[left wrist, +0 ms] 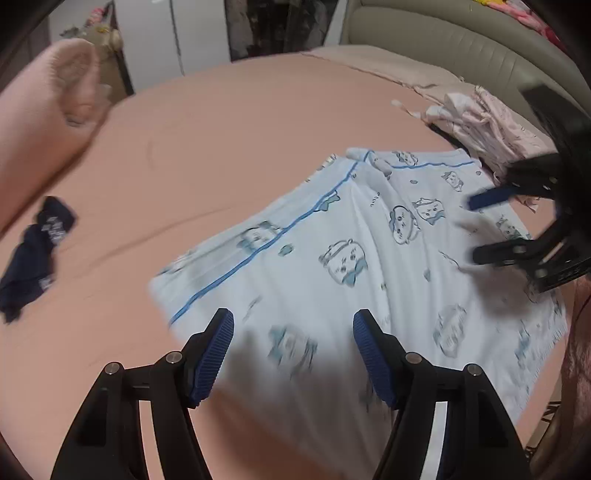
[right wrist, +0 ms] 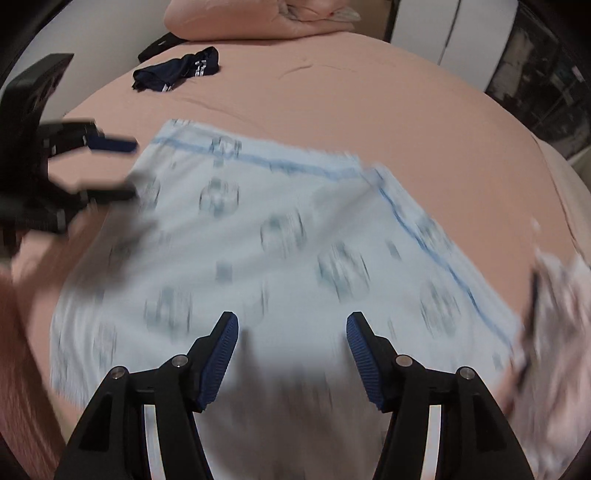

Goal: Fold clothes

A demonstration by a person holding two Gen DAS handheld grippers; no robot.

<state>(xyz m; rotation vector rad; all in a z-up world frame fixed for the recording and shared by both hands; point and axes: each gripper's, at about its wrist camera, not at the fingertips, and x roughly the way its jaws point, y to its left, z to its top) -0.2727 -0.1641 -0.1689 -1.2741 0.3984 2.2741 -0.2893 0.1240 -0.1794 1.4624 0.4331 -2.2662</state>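
A light blue garment (left wrist: 332, 236) (right wrist: 277, 236) with a cartoon print and blue piping lies spread flat on the pink bed sheet (left wrist: 221, 129) (right wrist: 369, 110). My left gripper (left wrist: 293, 321) hovers over its near edge, open, with nothing between the fingers; in the right wrist view it (right wrist: 131, 170) stands at the garment's left corner. My right gripper (right wrist: 291, 321) hangs open above the cloth's near part with an empty gap. In the left wrist view the right gripper (left wrist: 476, 229) comes in over the garment's right side. Both views are blurred by motion.
A crumpled navy garment (left wrist: 33, 251) (right wrist: 177, 72) lies apart on the sheet. A pile of pale pink and white clothes (left wrist: 480, 122) (right wrist: 554, 314) sits beside the blue garment. A rolled pink duvet (left wrist: 48, 110) (right wrist: 258, 18) and a padded headboard (left wrist: 461, 40) border the bed.
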